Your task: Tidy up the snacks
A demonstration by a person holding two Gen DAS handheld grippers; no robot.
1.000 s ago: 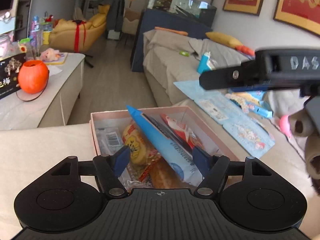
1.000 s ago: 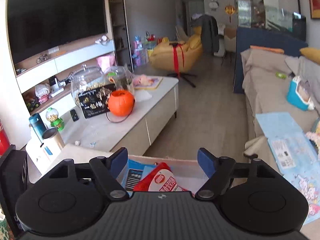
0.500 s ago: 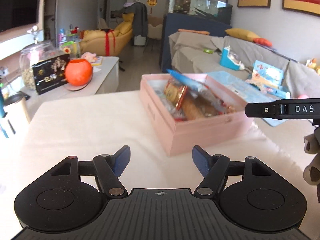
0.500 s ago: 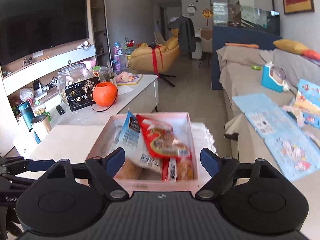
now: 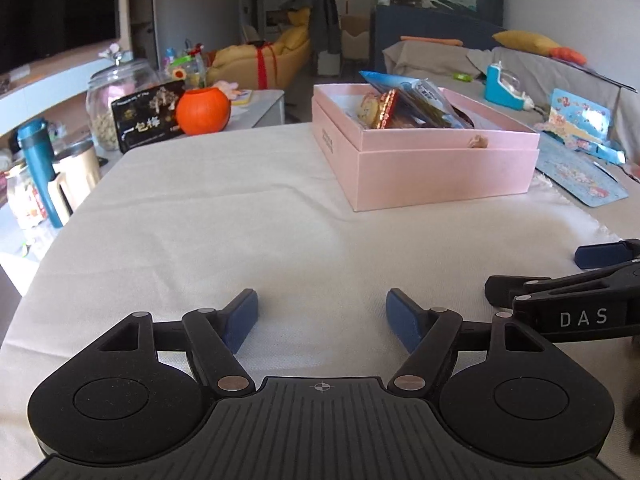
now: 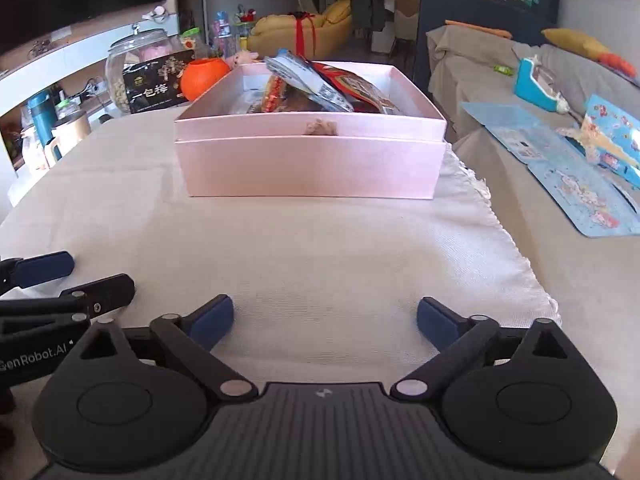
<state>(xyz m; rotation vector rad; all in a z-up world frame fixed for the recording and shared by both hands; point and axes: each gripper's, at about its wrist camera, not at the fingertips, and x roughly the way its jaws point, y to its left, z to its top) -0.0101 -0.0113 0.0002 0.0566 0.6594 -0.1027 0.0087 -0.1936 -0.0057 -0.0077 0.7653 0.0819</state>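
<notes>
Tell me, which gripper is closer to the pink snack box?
Right, though only slightly, I think. The right gripper sits straight in front of the pink snack box, facing its long side. The left gripper is beside it, further left, with the box ahead to its right.

The surface (image 5: 248, 216) had a pale cloth (image 6: 360, 248) over it. A pink box (image 6: 308, 168) of snacks sat on the cloth.

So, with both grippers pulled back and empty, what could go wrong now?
1. The blue packet and red packet stick up above the pink box rim, so they may slide out or block a lid.
2. The left gripper and right gripper sit close together and could collide.
</notes>
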